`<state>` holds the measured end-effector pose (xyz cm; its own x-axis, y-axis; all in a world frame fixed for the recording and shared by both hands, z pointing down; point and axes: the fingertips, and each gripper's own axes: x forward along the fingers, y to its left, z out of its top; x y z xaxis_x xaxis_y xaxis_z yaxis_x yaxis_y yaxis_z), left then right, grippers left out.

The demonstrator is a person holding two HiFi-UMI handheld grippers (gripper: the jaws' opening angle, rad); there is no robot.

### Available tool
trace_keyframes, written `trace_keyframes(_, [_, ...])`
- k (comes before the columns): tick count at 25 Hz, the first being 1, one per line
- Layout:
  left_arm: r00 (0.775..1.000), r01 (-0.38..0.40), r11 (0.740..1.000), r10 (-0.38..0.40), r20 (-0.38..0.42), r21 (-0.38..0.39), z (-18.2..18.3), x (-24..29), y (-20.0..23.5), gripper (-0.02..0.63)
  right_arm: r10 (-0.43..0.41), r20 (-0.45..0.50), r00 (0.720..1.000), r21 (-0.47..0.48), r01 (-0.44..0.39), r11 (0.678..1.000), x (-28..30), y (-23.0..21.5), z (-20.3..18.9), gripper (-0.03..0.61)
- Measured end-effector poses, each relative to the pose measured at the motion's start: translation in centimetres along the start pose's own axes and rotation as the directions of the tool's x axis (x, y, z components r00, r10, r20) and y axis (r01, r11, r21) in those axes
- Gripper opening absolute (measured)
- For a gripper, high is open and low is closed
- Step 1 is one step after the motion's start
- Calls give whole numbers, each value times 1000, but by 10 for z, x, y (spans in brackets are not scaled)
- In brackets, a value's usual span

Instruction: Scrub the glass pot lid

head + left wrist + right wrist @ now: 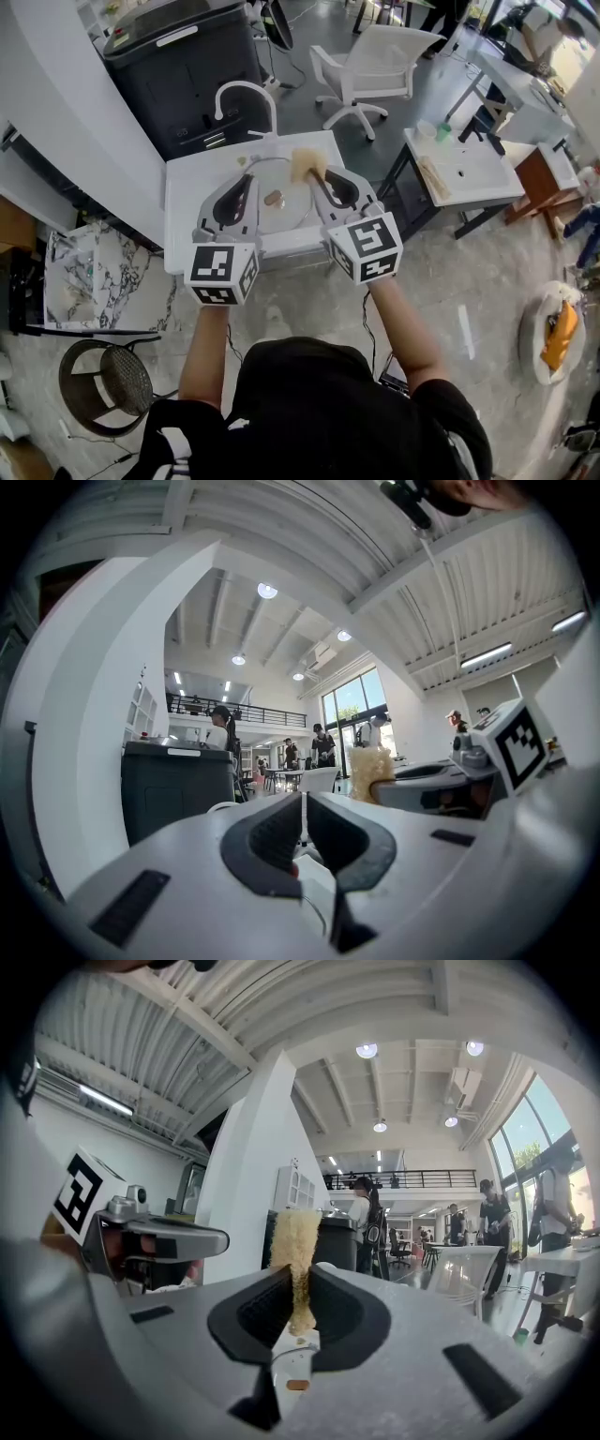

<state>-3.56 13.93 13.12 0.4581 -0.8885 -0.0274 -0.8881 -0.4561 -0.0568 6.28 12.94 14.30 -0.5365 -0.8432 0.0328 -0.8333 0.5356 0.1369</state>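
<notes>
Two hand-held grippers [246,183] [319,180] level, abreast

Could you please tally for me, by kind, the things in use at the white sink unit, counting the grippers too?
Grey handheld two-jaw grippers: 2 (left gripper, right gripper)
Round glass pot lid: 1
Pale yellow scrubbing sponge: 1
White curved faucet: 1
Total: 5

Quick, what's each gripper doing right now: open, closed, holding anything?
Left gripper: jaws closed, at the edge of the glass lid; a grip on it cannot be told.
Right gripper: jaws closed on the yellow sponge.
</notes>
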Motion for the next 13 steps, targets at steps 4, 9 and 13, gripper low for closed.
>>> trace_keyframes(4, [1000, -2, 1000, 2, 1, 1, 1, -7, -4, 17, 1, 3, 1000, 5, -1, 1000, -8, 4, 0, 29])
trace_keyframes(9, [1000, -2, 1000, 2, 2, 2, 0, -12, -10, 17, 1, -1, 1000, 5, -1, 1000, -15, 5, -2, 29])
trace_keyframes(13, [1000, -1, 1000, 0, 2, 5, -2, -12, -17, 17, -1, -1, 1000, 4, 1, 1000, -21, 3, -5, 29])
